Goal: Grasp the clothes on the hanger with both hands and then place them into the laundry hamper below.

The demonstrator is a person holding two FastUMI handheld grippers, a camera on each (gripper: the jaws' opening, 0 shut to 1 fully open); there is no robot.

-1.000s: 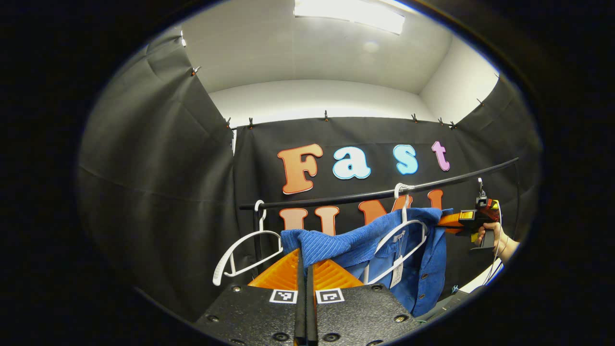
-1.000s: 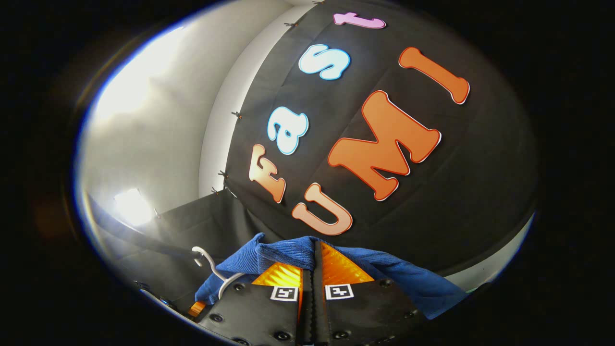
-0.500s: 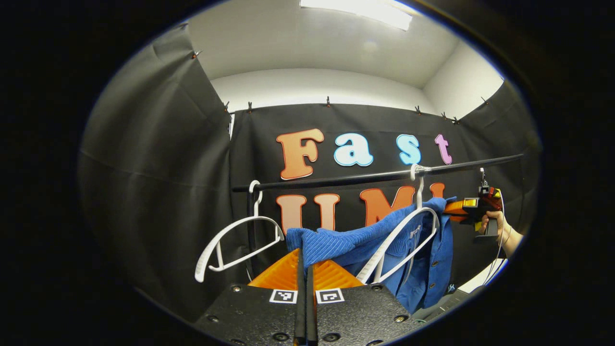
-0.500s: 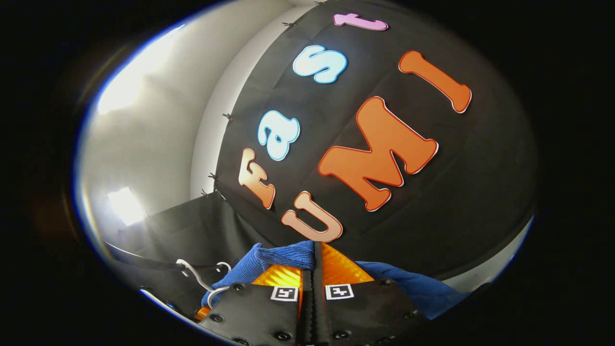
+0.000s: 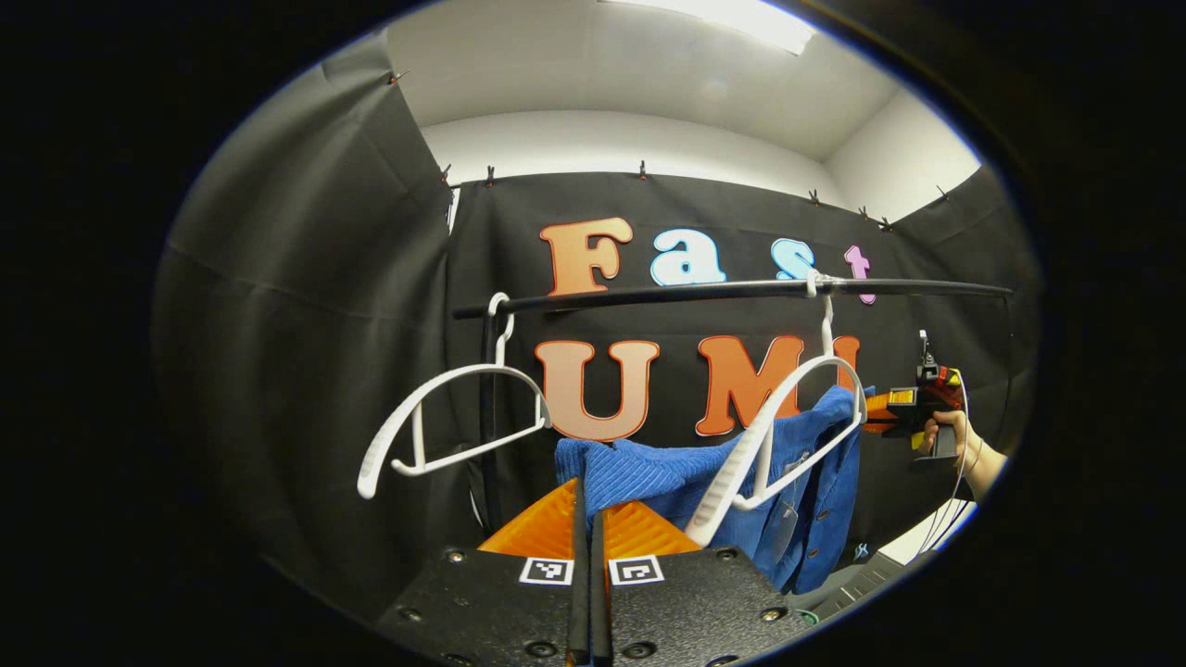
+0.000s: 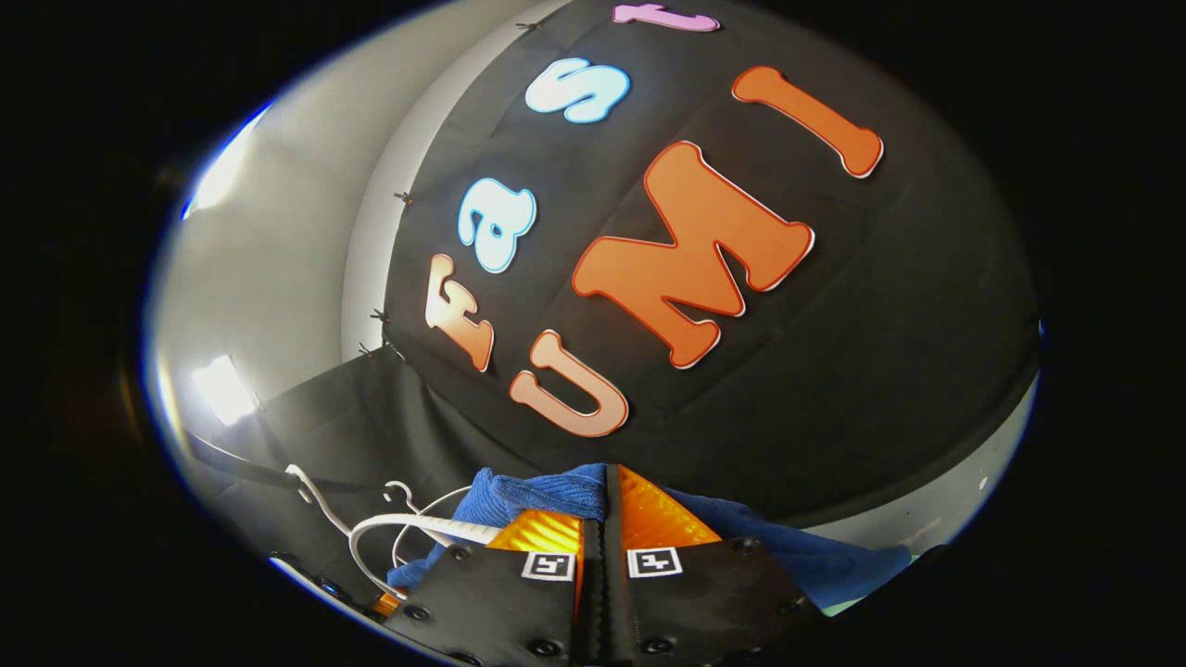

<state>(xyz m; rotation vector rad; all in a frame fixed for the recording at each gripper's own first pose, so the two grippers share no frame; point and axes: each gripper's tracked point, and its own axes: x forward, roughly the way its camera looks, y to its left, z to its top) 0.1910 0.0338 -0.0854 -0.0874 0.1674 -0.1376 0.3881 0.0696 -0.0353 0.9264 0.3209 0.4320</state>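
A blue corduroy shirt (image 5: pixel 676 477) stretches between my two grippers, below the black rail (image 5: pixel 723 292). My left gripper (image 5: pixel 586 496) is shut on one shoulder of it at the bottom of the left gripper view. At the far right of that view, my right gripper (image 5: pixel 880 412), held by a hand (image 5: pixel 959 445), pinches the other shoulder. The white hanger (image 5: pixel 783 431) that carried it hangs bare on the rail, its lower arm still in front of the cloth. In the right gripper view my right gripper (image 6: pixel 604 482) is shut on the shirt (image 6: pixel 547 491), with the hanger (image 6: pixel 408 528) at lower left.
A second empty white hanger (image 5: pixel 445 421) hangs at the rail's left end, beside the rail's upright post (image 5: pixel 486 408). Black booth cloth closes in the back and both sides. A pale surface edge (image 5: pixel 927 542) shows at lower right.
Both grippers have moved down with the shirt, so the rail and hangers sit higher in the left gripper view. The shirt has slipped off the hanger's shoulders, leaving the hanger bare.
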